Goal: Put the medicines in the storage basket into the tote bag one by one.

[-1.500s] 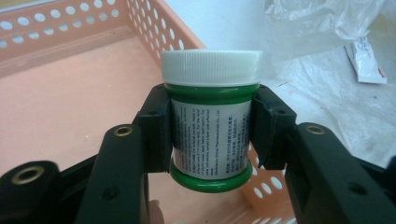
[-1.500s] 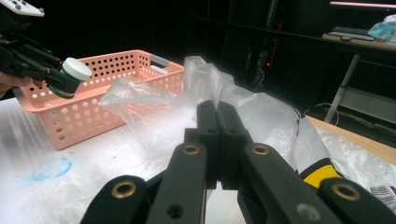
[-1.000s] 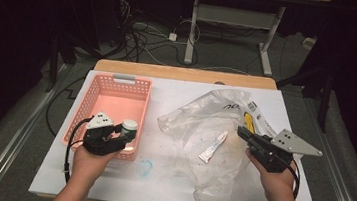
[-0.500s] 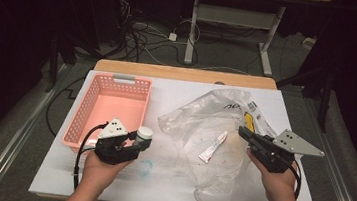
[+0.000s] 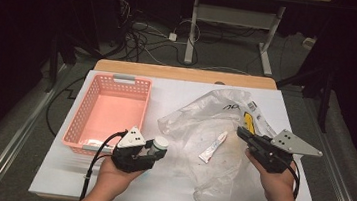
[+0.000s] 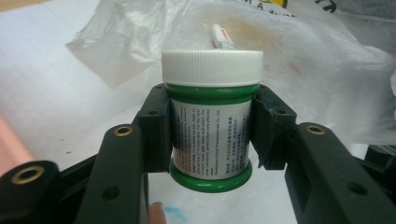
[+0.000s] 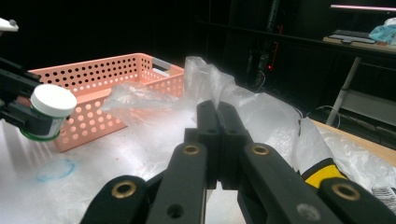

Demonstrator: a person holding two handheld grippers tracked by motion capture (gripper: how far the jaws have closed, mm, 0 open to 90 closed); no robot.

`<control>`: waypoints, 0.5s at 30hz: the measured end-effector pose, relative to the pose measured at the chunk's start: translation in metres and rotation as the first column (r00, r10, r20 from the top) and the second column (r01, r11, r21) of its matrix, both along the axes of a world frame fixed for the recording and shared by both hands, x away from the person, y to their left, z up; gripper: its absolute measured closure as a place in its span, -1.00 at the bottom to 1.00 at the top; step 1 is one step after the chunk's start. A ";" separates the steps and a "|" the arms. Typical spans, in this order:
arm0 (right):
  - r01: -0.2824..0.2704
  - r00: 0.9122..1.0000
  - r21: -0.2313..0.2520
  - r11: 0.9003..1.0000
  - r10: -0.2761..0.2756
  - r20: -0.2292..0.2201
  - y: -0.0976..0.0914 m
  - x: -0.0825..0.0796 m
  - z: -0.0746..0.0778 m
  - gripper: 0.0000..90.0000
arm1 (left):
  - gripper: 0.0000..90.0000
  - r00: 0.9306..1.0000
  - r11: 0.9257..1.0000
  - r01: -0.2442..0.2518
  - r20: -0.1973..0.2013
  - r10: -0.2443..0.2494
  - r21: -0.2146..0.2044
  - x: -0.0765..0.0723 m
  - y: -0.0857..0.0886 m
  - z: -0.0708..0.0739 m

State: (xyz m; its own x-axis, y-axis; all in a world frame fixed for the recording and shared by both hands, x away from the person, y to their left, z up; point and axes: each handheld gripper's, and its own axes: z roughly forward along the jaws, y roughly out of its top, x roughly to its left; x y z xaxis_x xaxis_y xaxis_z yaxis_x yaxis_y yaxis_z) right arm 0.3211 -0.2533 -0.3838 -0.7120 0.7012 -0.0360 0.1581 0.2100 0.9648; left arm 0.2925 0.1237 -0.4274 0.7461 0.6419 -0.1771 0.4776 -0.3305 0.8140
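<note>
Left hand-held gripper (image 6: 210, 135) clamps jar (image 6: 211, 116); right hand-held gripper (image 7: 218, 116) pinches plastic bag (image 5: 213, 129) beside basket (image 5: 109, 113)

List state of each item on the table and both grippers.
Jar: capped, clamped between the left gripper's fingers, held off the table.
Right gripper: shut, pinching the bag's edge.
Bag: crumpled, open, lying flat.
Tube: capped, lying inside the bag.
Basket: upright, something white at its near end.

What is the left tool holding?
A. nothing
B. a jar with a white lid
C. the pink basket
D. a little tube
B: the left tool has its jaws pressed on both sides of a green jar with a white lid.
</note>
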 end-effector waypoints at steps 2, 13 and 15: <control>-0.003 1.000 -0.006 1.000 0.003 0.001 0.001 0.000 -0.001 1.00 | 0.19 1.000 1.000 0.009 -0.004 -0.009 0.002 0.000 -0.005 -0.002; -0.008 1.000 -0.008 1.000 0.008 -0.001 0.003 0.000 -0.001 1.00 | 0.19 0.997 0.996 0.080 -0.017 -0.079 0.030 0.005 -0.040 -0.011; -0.008 1.000 -0.007 1.000 0.008 -0.002 0.003 0.000 -0.001 1.00 | 0.19 0.995 0.995 0.095 -0.020 -0.095 0.041 0.006 -0.048 -0.013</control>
State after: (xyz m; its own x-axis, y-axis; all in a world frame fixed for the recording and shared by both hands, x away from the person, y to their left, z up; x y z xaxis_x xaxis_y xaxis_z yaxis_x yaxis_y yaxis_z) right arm 0.3214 -0.2504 -0.3853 -0.7176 0.6953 -0.0397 0.1584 0.2183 0.9629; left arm 0.2990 0.0752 -0.4400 0.8010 0.5754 -0.1654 0.4569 -0.4089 0.7900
